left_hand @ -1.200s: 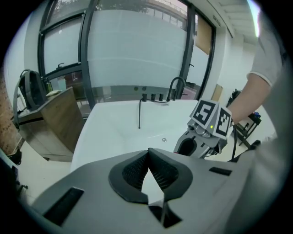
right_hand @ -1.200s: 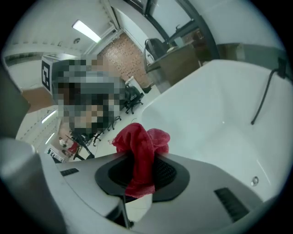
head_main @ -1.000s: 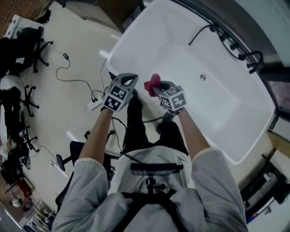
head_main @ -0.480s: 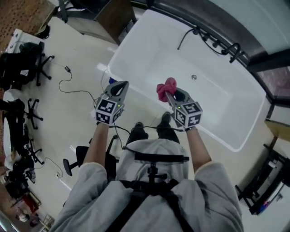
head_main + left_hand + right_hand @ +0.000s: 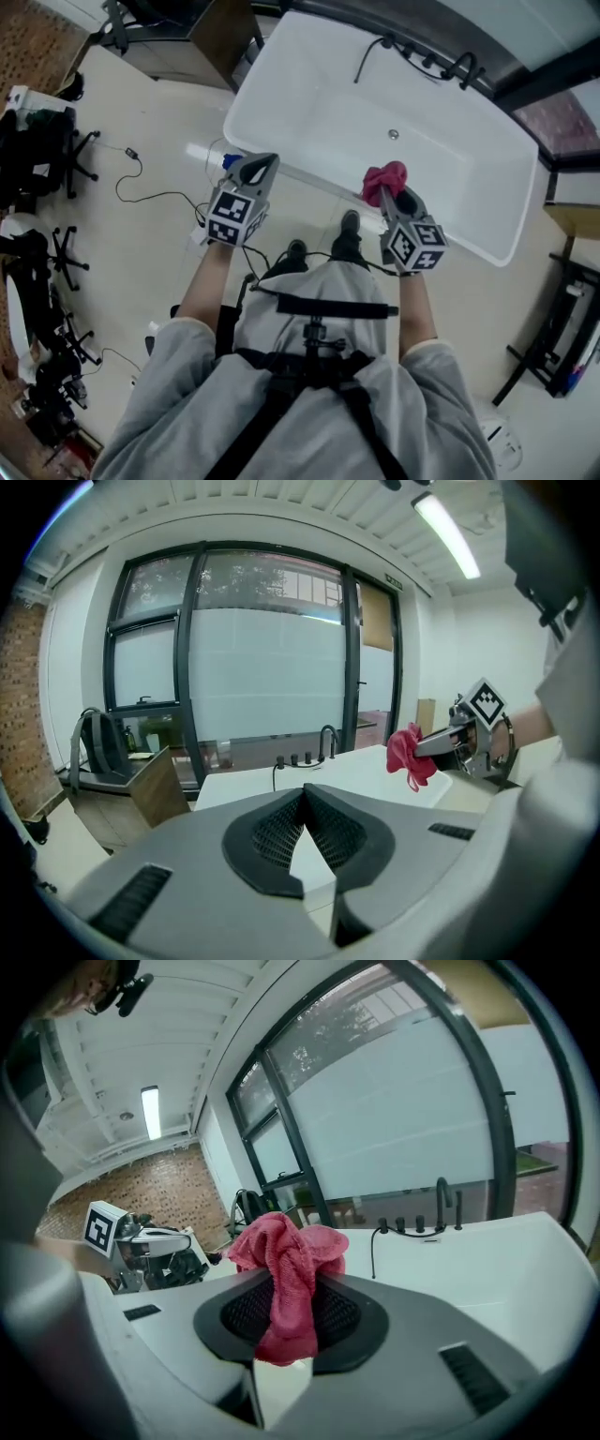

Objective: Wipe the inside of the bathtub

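The white bathtub point(image 5: 309, 103) lies ahead of me, with a drain point(image 5: 394, 135) in its floor and a black faucet set point(image 5: 441, 61) on its far rim. My right gripper point(image 5: 387, 191) hangs over the tub's near rim, shut on a bunched red cloth point(image 5: 384, 176). In the right gripper view the cloth point(image 5: 286, 1260) bulges out from between the pads of that gripper point(image 5: 286, 1288). My left gripper point(image 5: 265, 161) is held left of it, over the floor beside the tub's near-left corner. Its jaws meet at the tips with nothing in them point(image 5: 303, 791).
Black cables point(image 5: 155, 173) run over the pale floor at the left, near office chairs point(image 5: 47, 155). A wooden cabinet point(image 5: 220, 37) stands beyond the tub's left end. A black stand point(image 5: 553, 347) is at the right. My shoes point(image 5: 323, 248) are close to the tub's near wall.
Both grippers have drawn back from over the tub's left end. The right one carried the red cloth rightward to the near rim. The tub now sits farther up in the head view.
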Demonstrator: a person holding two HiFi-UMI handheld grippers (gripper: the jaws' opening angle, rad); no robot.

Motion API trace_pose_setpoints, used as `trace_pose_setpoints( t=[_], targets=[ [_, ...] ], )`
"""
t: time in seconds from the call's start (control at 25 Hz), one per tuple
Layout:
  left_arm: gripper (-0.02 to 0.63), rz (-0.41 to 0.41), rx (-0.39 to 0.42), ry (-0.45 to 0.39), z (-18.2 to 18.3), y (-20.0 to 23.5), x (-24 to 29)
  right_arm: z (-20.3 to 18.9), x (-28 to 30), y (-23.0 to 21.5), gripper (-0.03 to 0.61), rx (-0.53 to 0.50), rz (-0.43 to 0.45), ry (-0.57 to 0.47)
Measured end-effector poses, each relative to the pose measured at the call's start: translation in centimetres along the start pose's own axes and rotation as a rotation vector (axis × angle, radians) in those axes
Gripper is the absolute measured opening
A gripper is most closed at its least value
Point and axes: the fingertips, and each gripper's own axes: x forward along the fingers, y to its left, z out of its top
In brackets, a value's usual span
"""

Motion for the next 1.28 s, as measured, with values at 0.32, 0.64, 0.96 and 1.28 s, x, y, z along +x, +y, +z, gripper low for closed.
trace_pose_setpoints(
  t=[0.32, 0.64, 0.96, 1.28],
  targets=[
    [0.005, -0.093, -0.018, -0.045, -1.8, -0.5, -5.4, -3.1, -6.9, 3.9, 0.101, 0.056, -0.212, -0.053],
    [0.005, -0.152, -0.057, -0.069, -2.1, -4.2, -5.2, -5.6, -13.3, 0.4, 0.101, 0.080, -0.366, -0.043],
    [0.005, -0.128, -0.079, -0.079, -1.5, -8.4, -4.5, -6.6, -17.9, -4.6, 0.101, 0.071, -0.441, -0.020],
    [0.005, -0.030, -0.107, -0.072, -0.3, -14.0, -3.9, -6.3, -22.3, -10.6, 0.101, 0.056, -0.395, -0.031]
  ],
)
